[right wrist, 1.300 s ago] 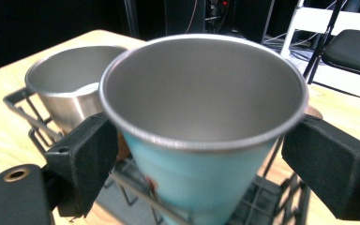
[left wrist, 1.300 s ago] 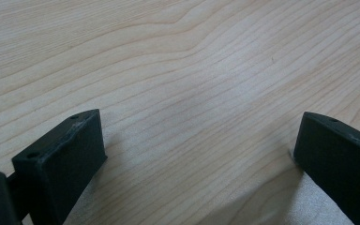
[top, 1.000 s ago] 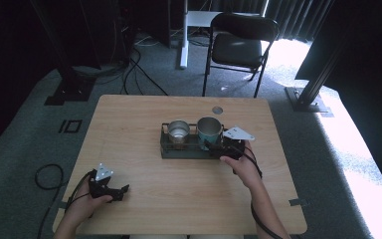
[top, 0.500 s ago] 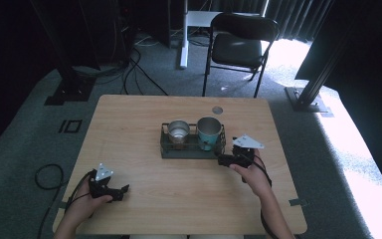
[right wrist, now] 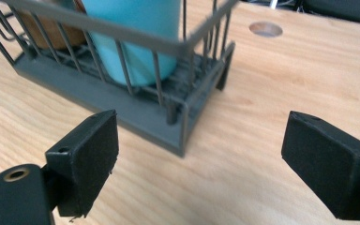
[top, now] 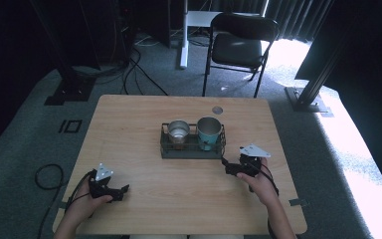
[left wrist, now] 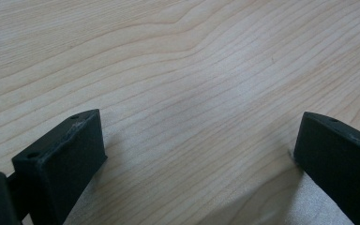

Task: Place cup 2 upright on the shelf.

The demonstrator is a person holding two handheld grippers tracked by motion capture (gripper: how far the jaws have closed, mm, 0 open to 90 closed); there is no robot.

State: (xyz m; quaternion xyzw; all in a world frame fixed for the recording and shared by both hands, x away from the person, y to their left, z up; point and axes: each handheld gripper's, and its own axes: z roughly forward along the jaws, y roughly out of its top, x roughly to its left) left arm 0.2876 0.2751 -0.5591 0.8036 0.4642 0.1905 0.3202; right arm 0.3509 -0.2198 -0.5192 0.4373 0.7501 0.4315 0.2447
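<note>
The big pale wooden table (top: 144,129) lies under both of my tools. The dark grey wire rack (top: 192,148) sits on it, just ahead of my right jaws and a bit to their left, near but not touching. Inside the rack the tall teal cup (top: 209,132) stands nearest my right jaws, with the shiny metal cup (top: 178,132) beside it on the far side. A second ago my right gripper (top: 227,168) was up against the rack; now I have pulled it back, jaws wide apart and empty, so I think the rack is set down. My left gripper (top: 122,190) rests far off, jaws apart over bare wood.
</note>
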